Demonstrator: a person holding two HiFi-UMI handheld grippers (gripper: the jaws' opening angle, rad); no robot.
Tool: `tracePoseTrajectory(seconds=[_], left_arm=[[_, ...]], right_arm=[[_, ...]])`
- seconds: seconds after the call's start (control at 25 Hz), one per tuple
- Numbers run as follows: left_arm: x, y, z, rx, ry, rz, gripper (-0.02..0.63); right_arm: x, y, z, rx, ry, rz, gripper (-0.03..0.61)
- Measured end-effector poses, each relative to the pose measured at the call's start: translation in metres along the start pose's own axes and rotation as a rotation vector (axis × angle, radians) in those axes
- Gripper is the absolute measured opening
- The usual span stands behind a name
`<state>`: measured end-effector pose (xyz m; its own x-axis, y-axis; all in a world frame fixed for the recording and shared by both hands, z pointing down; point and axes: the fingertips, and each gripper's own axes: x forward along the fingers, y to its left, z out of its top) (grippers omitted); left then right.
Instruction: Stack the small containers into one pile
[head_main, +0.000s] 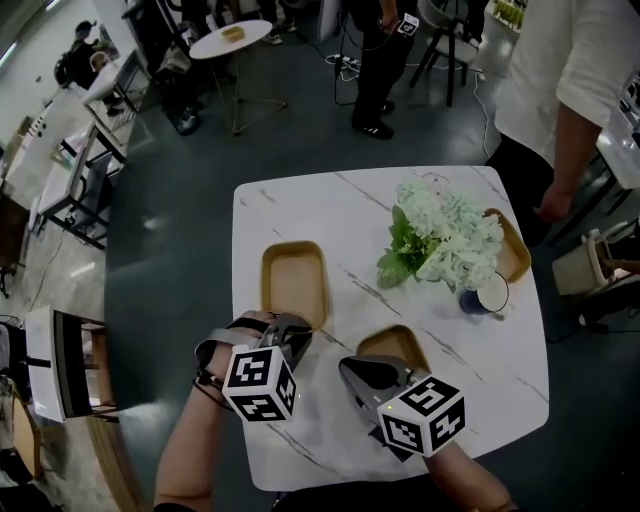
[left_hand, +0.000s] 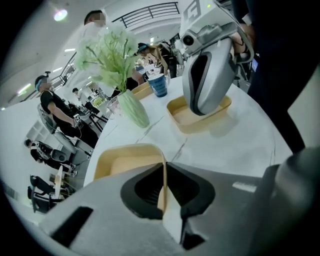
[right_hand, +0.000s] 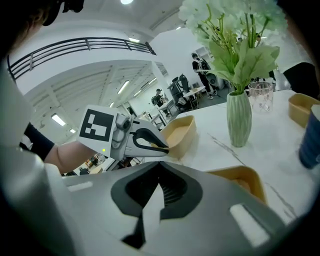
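Note:
Three tan oblong containers lie on the white marble table (head_main: 300, 210). My left gripper (head_main: 292, 330) is shut on the near rim of the left container (head_main: 293, 280); in the left gripper view that thin rim (left_hand: 162, 182) is pinched between the jaws. Close by, my right gripper (head_main: 350, 367) hovers at the near left edge of the middle container (head_main: 395, 345), jaws shut with nothing between them (right_hand: 160, 176). That container (right_hand: 247, 180) shows just to its right. The third container (head_main: 512, 248) sits half hidden behind the flowers.
A green vase of pale flowers (head_main: 440, 235) stands mid-table, with a blue cup (head_main: 482, 295) beside it and a clear glass (head_main: 435, 185) behind. A person (head_main: 570, 80) stands at the table's far right corner. The near table edge lies under my hands.

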<state>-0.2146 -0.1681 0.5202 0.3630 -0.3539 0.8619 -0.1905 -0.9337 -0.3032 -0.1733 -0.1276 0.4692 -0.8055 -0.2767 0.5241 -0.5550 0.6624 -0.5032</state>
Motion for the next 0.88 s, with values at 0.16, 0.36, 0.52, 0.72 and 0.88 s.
tracePoseTrajectory(seconds=[0.16, 0.36, 0.52, 0.72, 0.88], left_arm=[[-0.014, -0.007, 0.004, -0.014, -0.01, 0.036, 0.02], [-0.029, -0.026, 0.015, -0.041, -0.047, 0.067, 0.021], [-0.042, -0.048, 0.023, -0.071, -0.062, 0.061, 0.021], [-0.051, -0.07, 0.044, -0.106, -0.07, 0.059, 0.021], [-0.051, -0.085, 0.069, -0.163, -0.073, 0.065, 0.021]], right_arm=[[-0.008, 0.007, -0.002, -0.003, -0.026, -0.035, -0.002], [-0.019, 0.014, -0.009, -0.005, -0.069, -0.1, -0.002], [-0.031, 0.022, -0.018, 0.004, -0.09, -0.141, -0.002], [-0.055, 0.021, -0.022, 0.013, -0.127, -0.194, -0.002], [-0.08, 0.006, -0.024, 0.029, -0.162, -0.228, -0.002]])
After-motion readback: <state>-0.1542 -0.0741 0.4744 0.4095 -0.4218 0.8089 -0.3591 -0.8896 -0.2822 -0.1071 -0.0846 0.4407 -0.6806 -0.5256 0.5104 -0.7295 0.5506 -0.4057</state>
